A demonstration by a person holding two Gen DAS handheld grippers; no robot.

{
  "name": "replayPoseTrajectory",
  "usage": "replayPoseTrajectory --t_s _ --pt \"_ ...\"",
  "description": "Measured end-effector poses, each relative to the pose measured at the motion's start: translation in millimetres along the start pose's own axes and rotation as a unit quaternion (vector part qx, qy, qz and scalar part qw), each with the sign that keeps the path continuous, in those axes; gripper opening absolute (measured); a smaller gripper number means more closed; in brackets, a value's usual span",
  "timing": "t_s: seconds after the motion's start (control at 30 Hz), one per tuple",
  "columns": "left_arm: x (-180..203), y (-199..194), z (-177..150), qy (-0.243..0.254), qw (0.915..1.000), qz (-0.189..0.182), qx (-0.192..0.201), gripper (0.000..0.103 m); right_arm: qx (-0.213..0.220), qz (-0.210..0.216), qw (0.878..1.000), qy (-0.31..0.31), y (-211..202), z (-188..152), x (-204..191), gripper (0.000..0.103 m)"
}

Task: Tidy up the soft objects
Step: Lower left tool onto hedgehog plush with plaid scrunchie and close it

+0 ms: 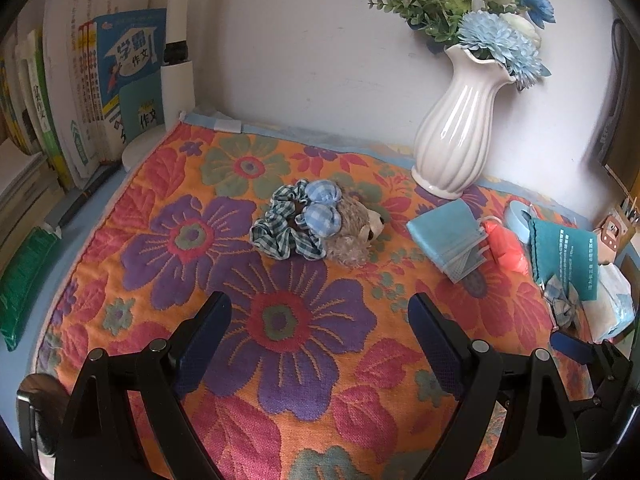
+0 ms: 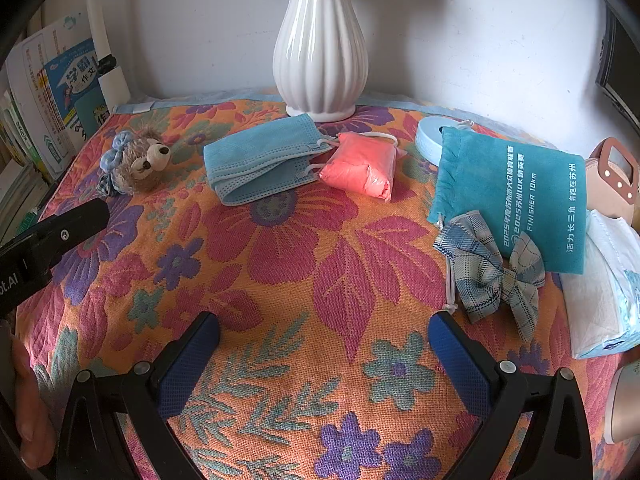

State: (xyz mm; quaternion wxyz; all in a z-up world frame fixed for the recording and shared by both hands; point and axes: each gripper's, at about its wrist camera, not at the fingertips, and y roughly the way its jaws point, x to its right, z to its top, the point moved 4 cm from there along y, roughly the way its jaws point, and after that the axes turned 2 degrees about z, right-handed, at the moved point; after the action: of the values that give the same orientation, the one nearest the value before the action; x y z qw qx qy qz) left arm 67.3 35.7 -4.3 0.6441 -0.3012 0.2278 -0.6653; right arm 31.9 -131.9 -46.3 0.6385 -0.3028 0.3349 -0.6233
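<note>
While both sets of jaws stand spread and empty, the soft objects lie scattered on a floral woven cloth (image 2: 312,264) covering the tabletop, none yet sorted. A small brown plush bear head (image 1: 356,228) with blue gingham bows rests near the cloth's middle, touching a blue-green checked fabric scrunchie (image 1: 276,236) that lies against its back. To its right, folded blue disposable face masks (image 2: 260,160) touch a salmon-pink plastic-wrapped packet (image 2: 362,168). Farther right, a teal velvet drawstring pouch with white print (image 2: 516,200) partly covers a pale blue round disc (image 2: 428,136), and a grey-blue plaid fabric bow (image 2: 492,276) overlaps the pouch's lower edge, beside a white tissue pack (image 2: 604,300). A white ribbed ceramic vase (image 2: 320,48) of artificial flowers stands against the wall, clear of the work area; upright books (image 1: 80,92) line the left edge. The left gripper (image 1: 320,332) points down toward the bear, the right gripper (image 2: 324,352) toward open cloth near the bow, both apparently poised to choose a first item.
</note>
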Motion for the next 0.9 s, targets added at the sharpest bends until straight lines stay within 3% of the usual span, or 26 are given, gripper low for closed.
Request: replayPoseTrajectory --t_s 0.3,0.4,0.5,0.57,0.7,0.77,0.83,0.9 --pt "-7.6 -3.1 2.7 -0.022 0.9997 -0.004 -0.001 0.089 0.000 0.000 1.000 0.000 -0.1 0.0 0.0 0.103" --pt "-22.3 -10.2 9.6 -0.064 0.9972 -0.031 -0.023 0.089 0.000 0.000 1.000 0.000 0.0 0.0 0.0 0.103" --pt "-26.9 -3.8 19.4 -0.069 0.9953 -0.022 -0.064 0.089 0.000 0.000 1.000 0.000 0.0 0.0 -0.1 0.103" --pt "-24.2 1.0 28.6 -0.082 0.9932 -0.048 -0.066 0.089 0.000 0.000 1.000 0.000 0.0 0.2 -0.1 0.103" --pt "-4.5 27.5 46.9 -0.064 0.9947 -0.039 -0.071 0.089 0.000 0.000 1.000 0.000 0.4 0.5 0.0 0.103" --pt "3.4 47.1 55.1 -0.042 0.9969 -0.003 -0.067 0.088 0.000 -0.001 1.000 0.003 0.6 0.4 0.2 0.103" --pt "6.1 58.4 56.4 -0.034 0.9972 -0.009 -0.067 0.076 0.000 -0.002 1.000 0.005 0.4 0.8 0.2 0.103" --pt "3.5 62.5 55.1 -0.040 0.9967 -0.017 -0.069 0.053 -0.003 -0.001 1.000 0.005 -0.6 0.8 -0.1 0.103"
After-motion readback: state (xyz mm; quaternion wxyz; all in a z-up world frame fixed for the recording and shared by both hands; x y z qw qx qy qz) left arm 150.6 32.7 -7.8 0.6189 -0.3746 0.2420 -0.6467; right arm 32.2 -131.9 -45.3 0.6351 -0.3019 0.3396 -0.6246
